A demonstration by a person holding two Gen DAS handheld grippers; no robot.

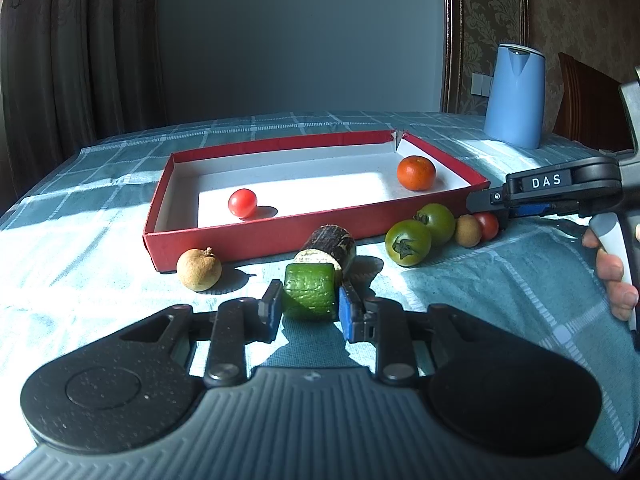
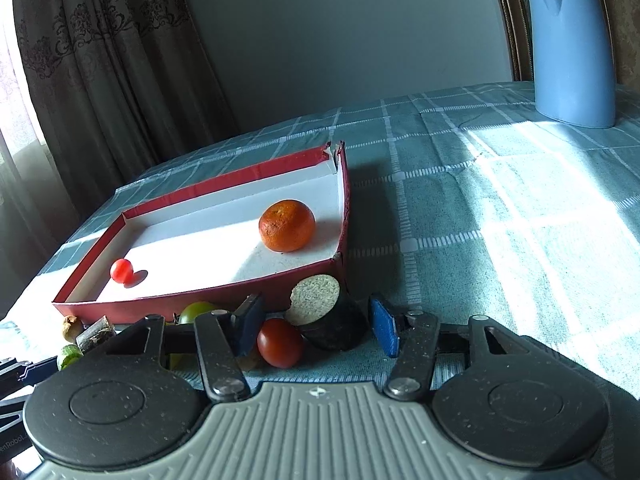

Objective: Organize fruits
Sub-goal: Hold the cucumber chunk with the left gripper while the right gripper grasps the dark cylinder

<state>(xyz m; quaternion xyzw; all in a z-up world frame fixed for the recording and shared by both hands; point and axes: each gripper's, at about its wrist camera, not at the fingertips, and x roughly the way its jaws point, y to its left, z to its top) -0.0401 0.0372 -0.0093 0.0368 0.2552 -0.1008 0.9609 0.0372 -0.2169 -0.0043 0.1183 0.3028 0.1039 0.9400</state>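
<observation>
A red box (image 1: 256, 236) with a white floor holds a cherry tomato (image 1: 242, 202) and an orange mandarin (image 1: 416, 173). My left gripper (image 1: 310, 302) has its pads against a green cucumber chunk (image 1: 310, 291) on the cloth; a dark sugarcane piece (image 1: 330, 245) lies just behind it. My right gripper (image 2: 316, 326) is open around a red cherry tomato (image 2: 280, 342) and a dark sugarcane piece (image 2: 326, 318) beside the box's near right corner (image 2: 338, 268). Two green tomatoes (image 1: 408, 242) and a brown longan (image 1: 468, 230) lie next to it.
Another brown longan (image 1: 199, 269) sits in front of the box's left corner. A blue kettle (image 1: 516, 96) stands at the far right of the checked tablecloth (image 2: 500, 220). A wooden chair (image 1: 580, 104) is behind it, curtains at the left.
</observation>
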